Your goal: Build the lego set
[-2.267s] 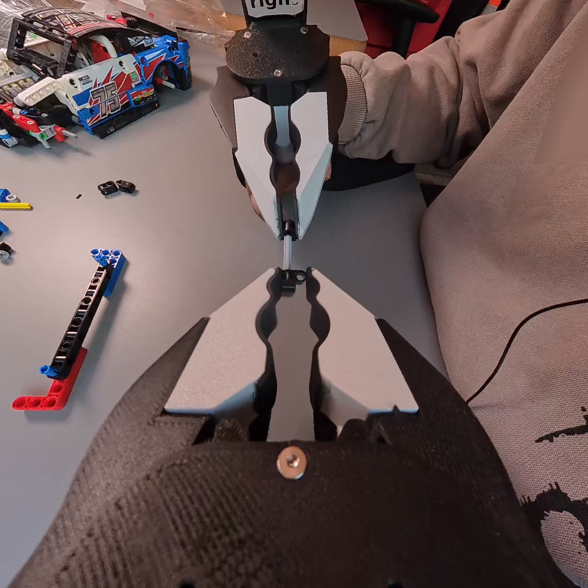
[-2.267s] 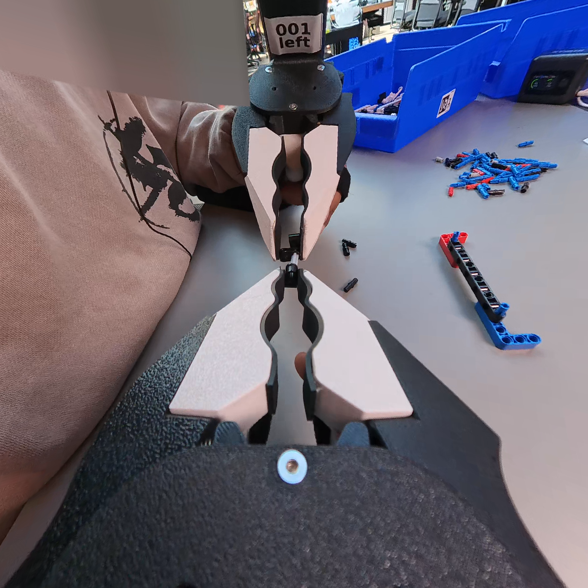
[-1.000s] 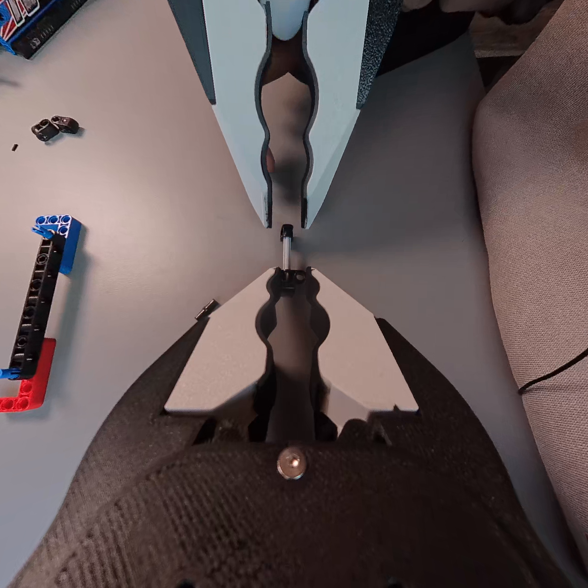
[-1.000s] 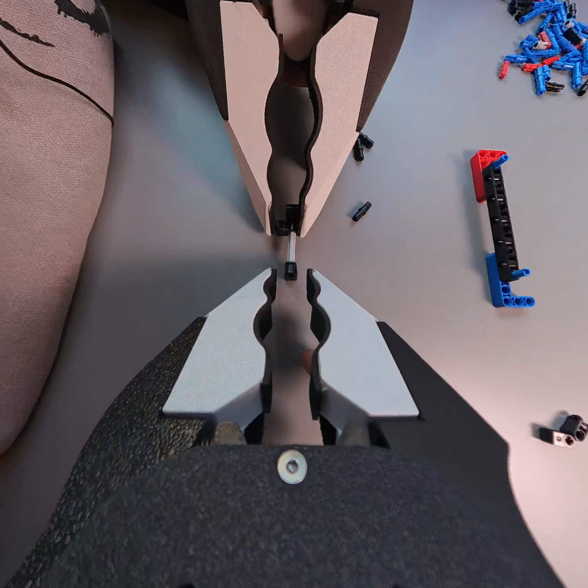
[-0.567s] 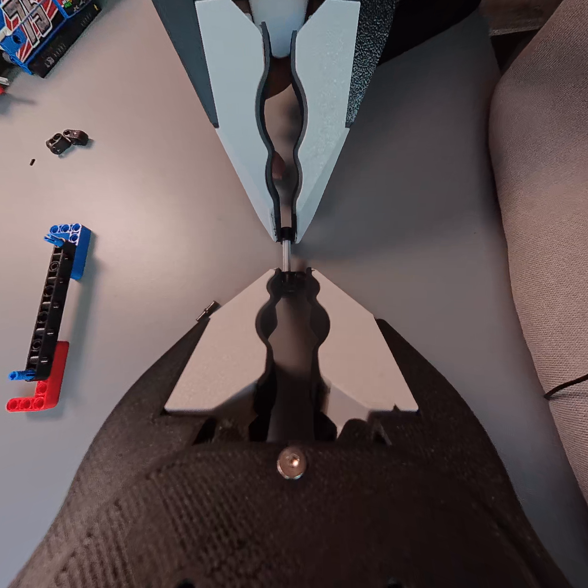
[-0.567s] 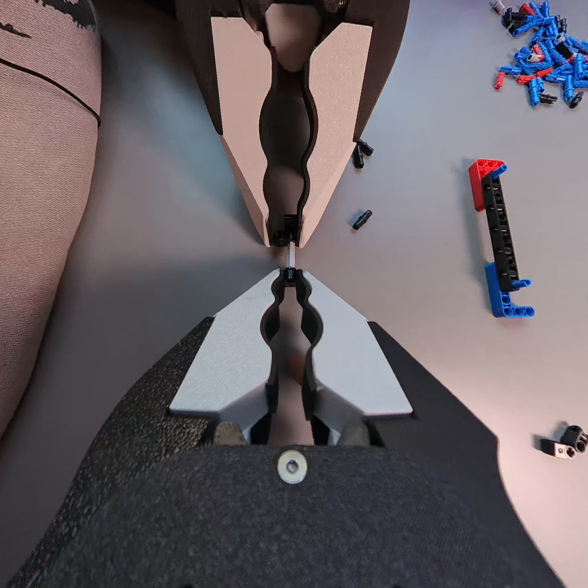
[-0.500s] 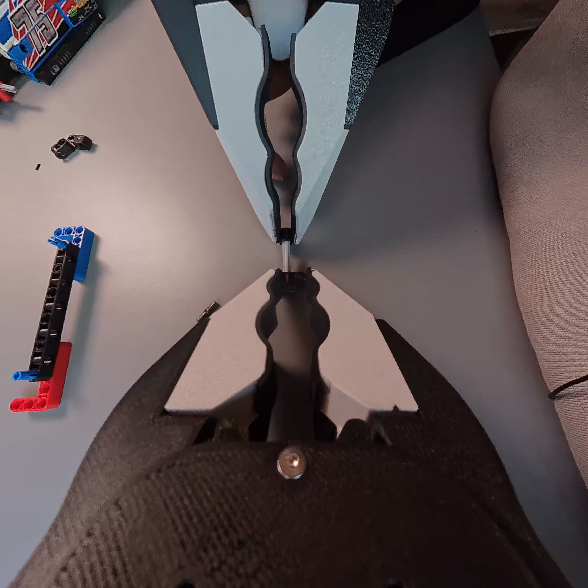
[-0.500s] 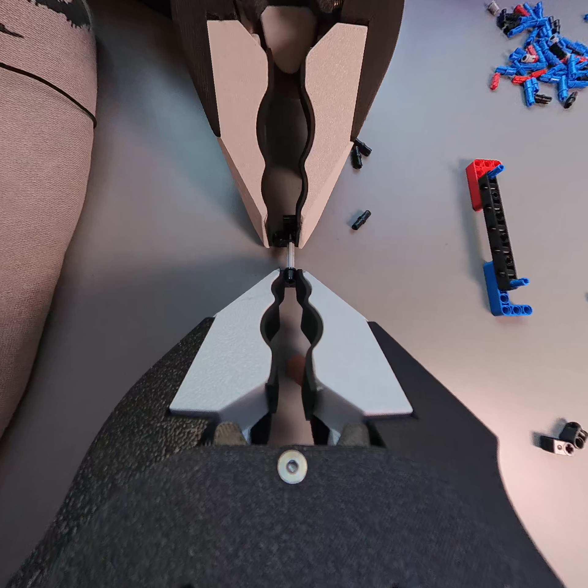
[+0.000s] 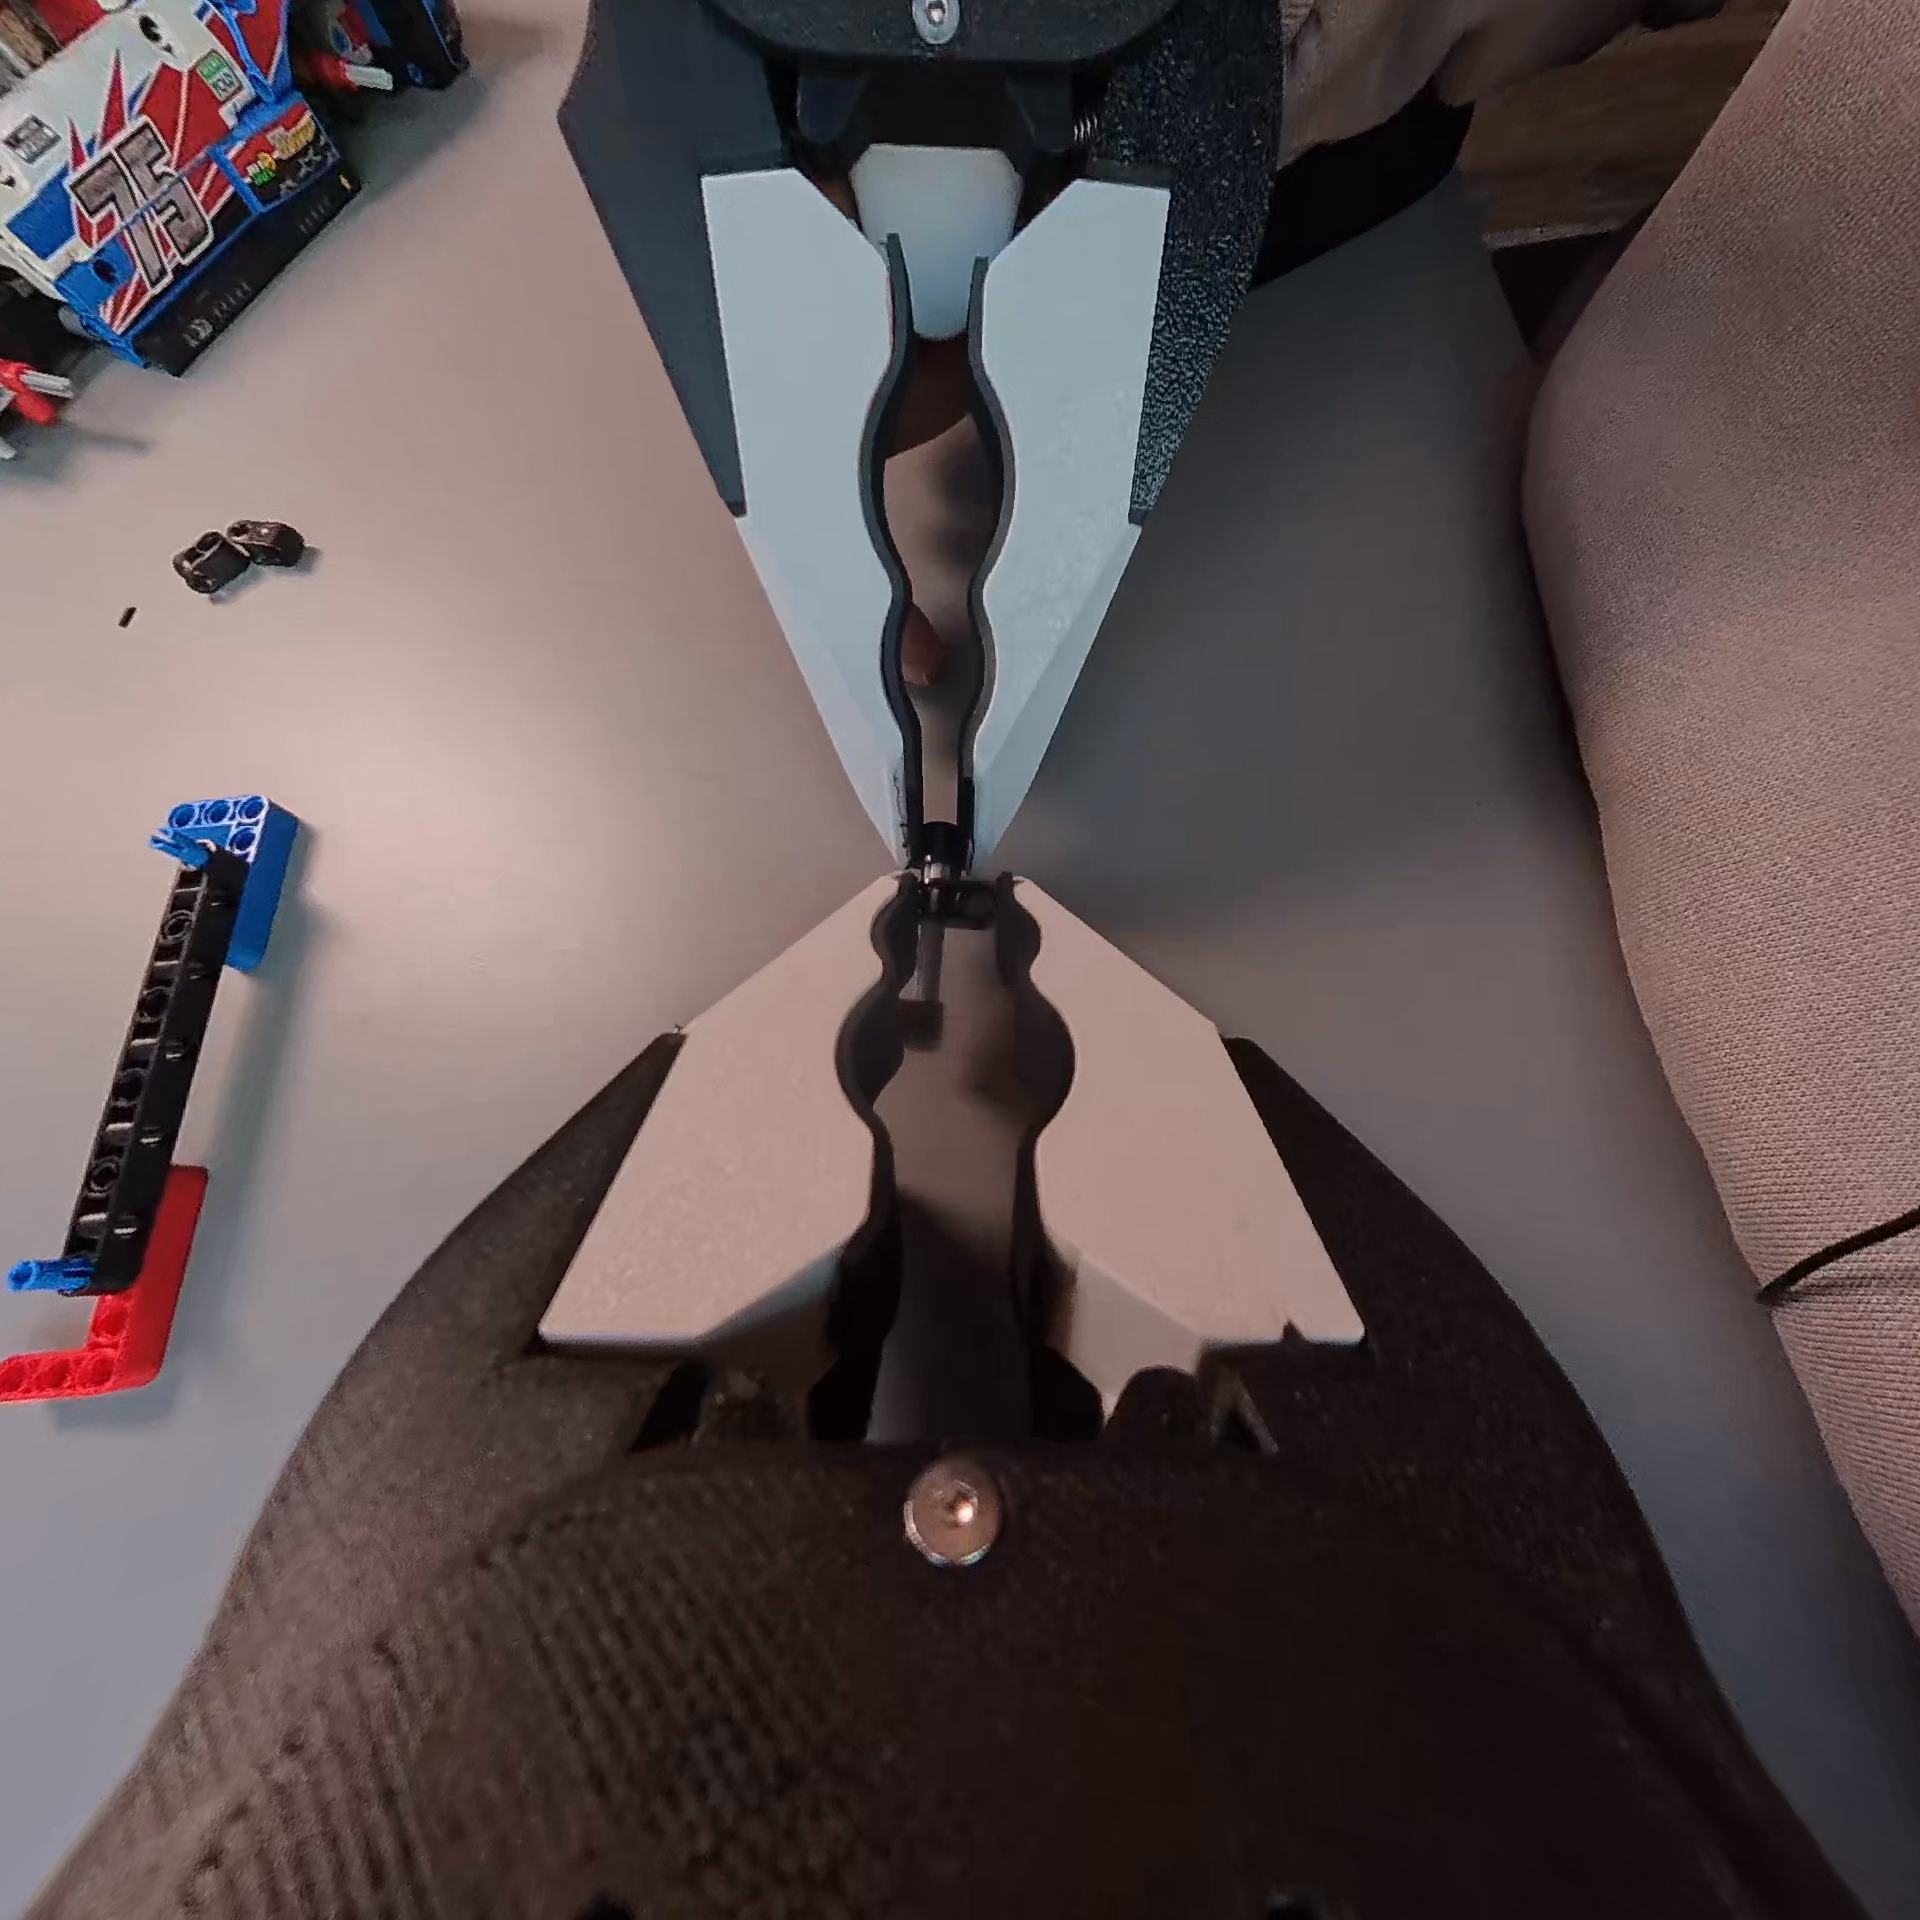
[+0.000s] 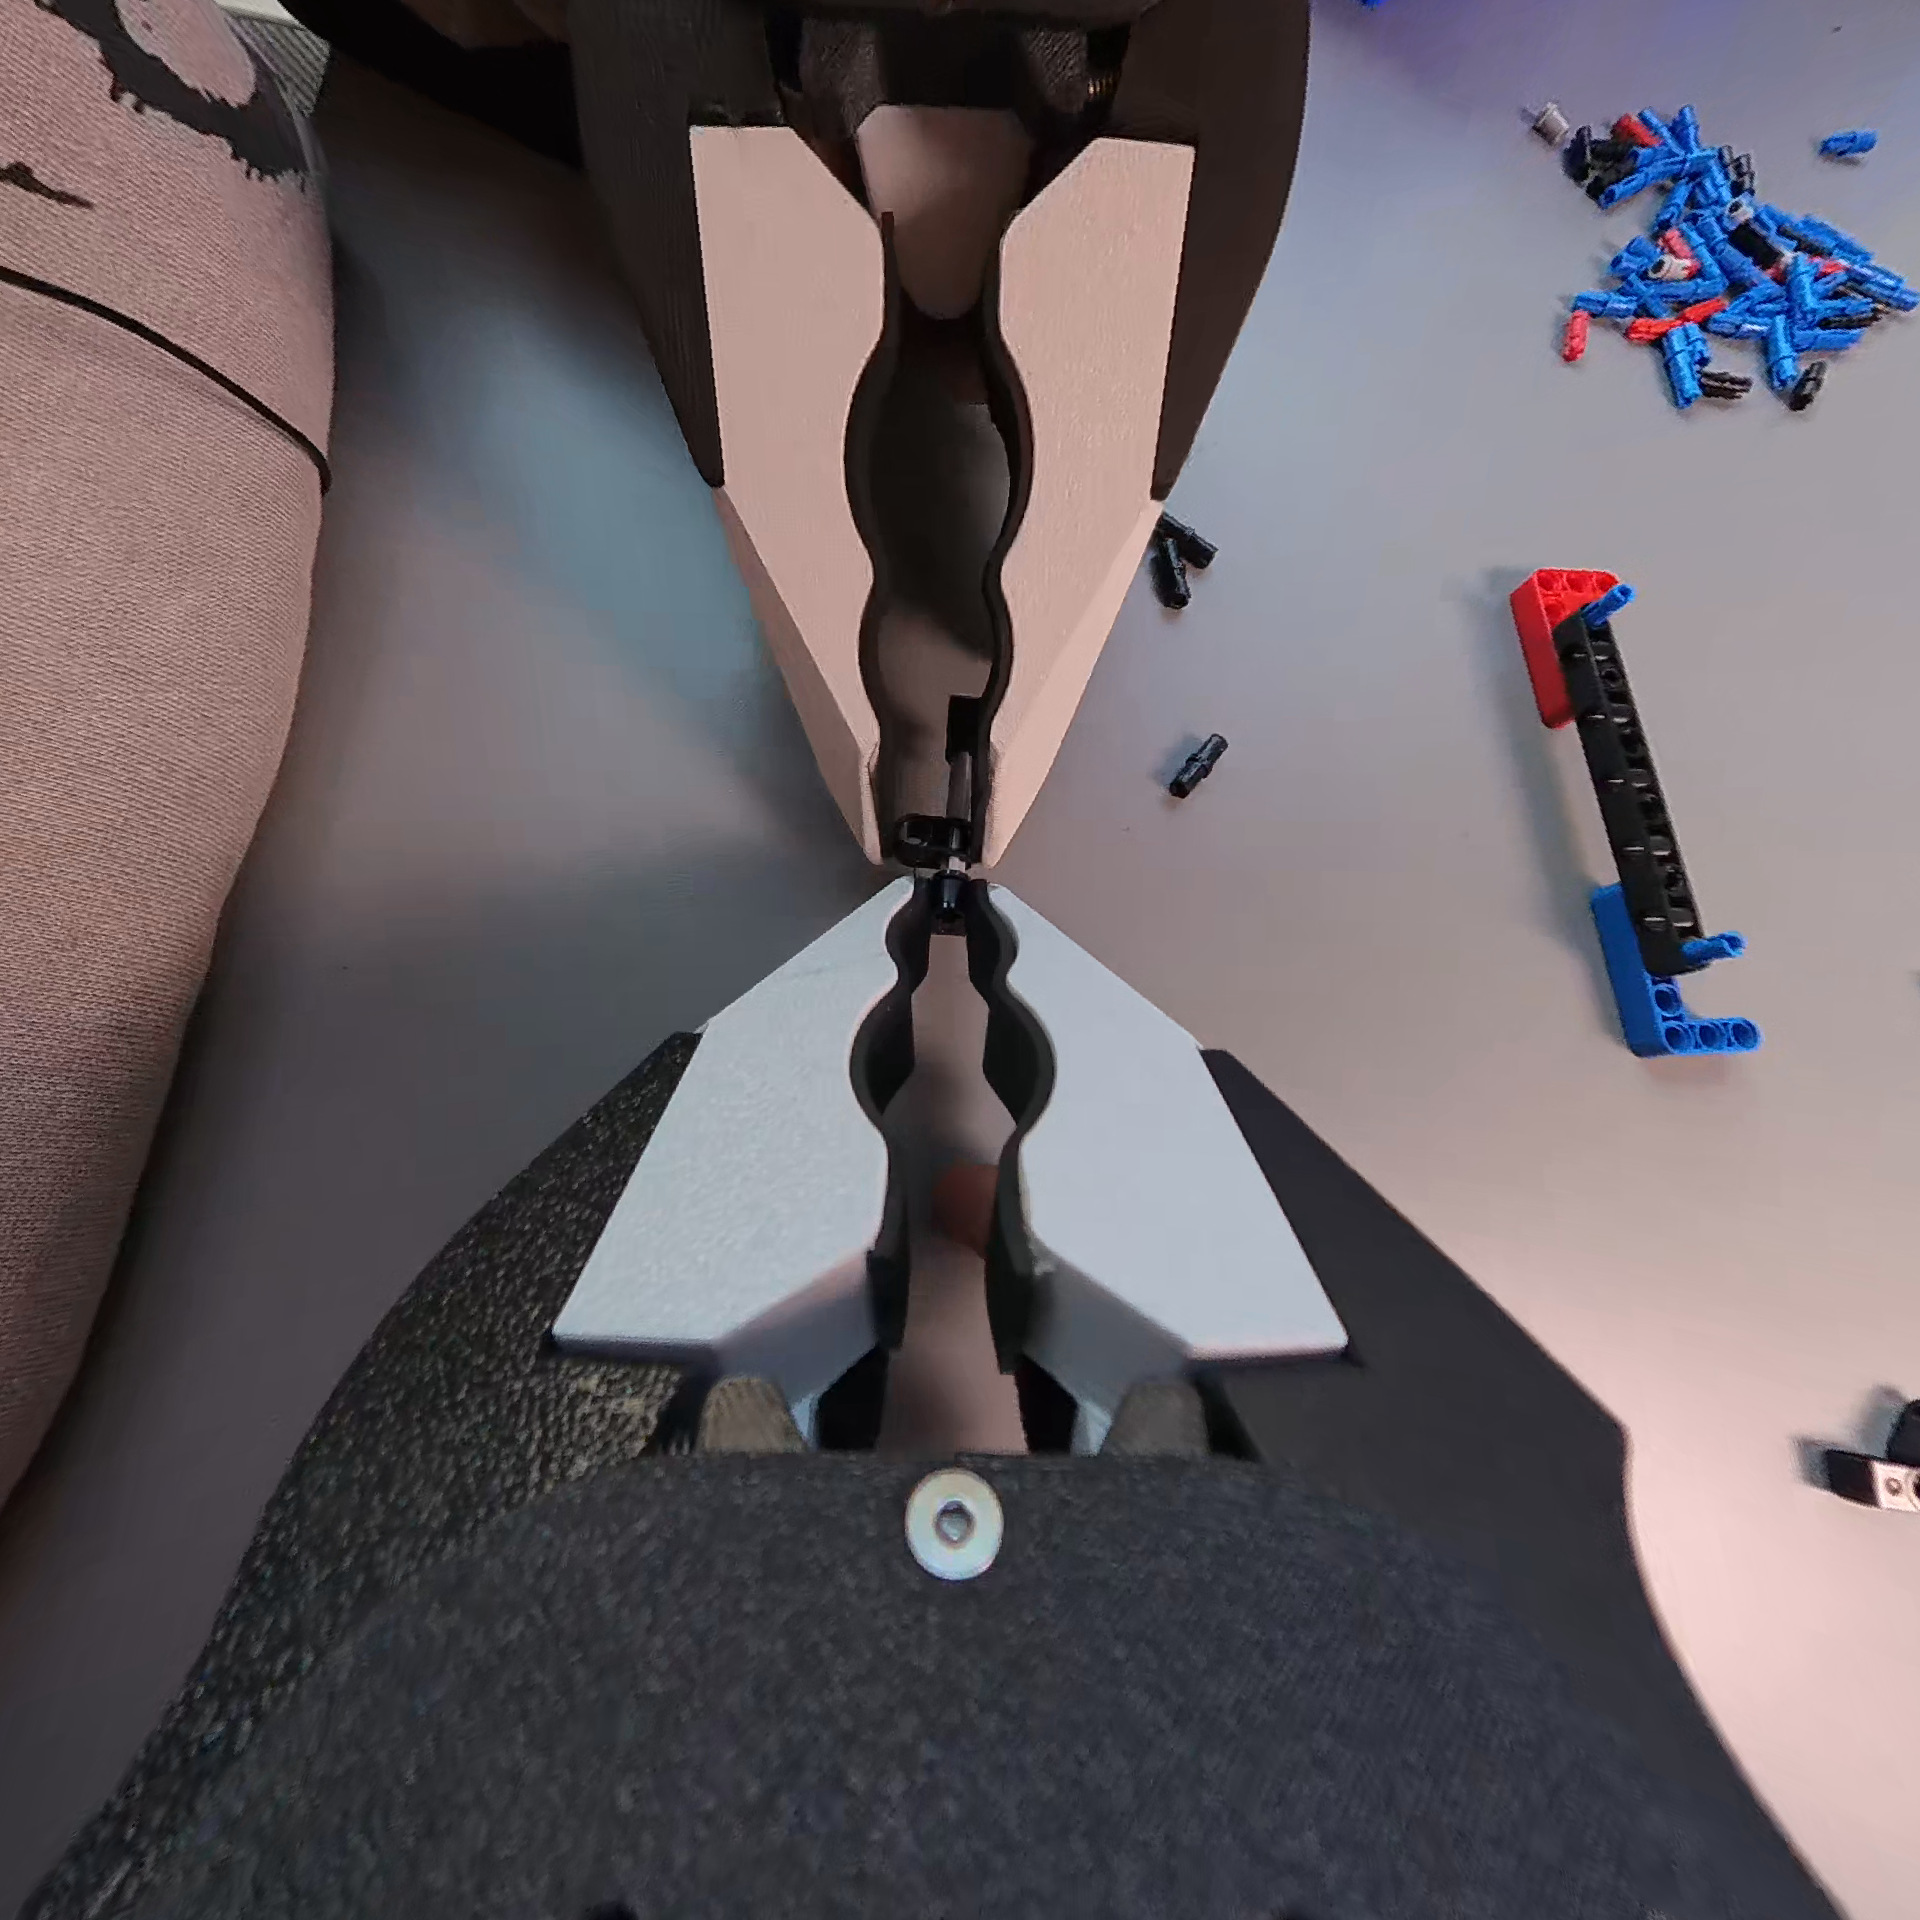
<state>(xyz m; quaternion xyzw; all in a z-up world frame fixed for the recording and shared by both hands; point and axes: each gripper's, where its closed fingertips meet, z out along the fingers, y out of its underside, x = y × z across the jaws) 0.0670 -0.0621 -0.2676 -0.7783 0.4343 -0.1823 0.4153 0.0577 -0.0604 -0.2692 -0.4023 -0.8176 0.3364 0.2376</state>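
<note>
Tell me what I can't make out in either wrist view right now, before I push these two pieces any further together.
- Joint between black connector and axle: too small, crowded by both grippers' fingertips; how deep it seats is unclear.
- Race car model: left wrist view, cut off by the top-left edge.
- Small black-and-grey part: right wrist view, blurred, cut by the right edge.
- Pin pile: individual pieces too small to sort.

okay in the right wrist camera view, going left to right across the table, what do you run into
Person's beige sleeve → the two tools meeting tip to tip, left tool above right tool → loose black pin → black beam with red and blue ends → blue pin pile.
</note>
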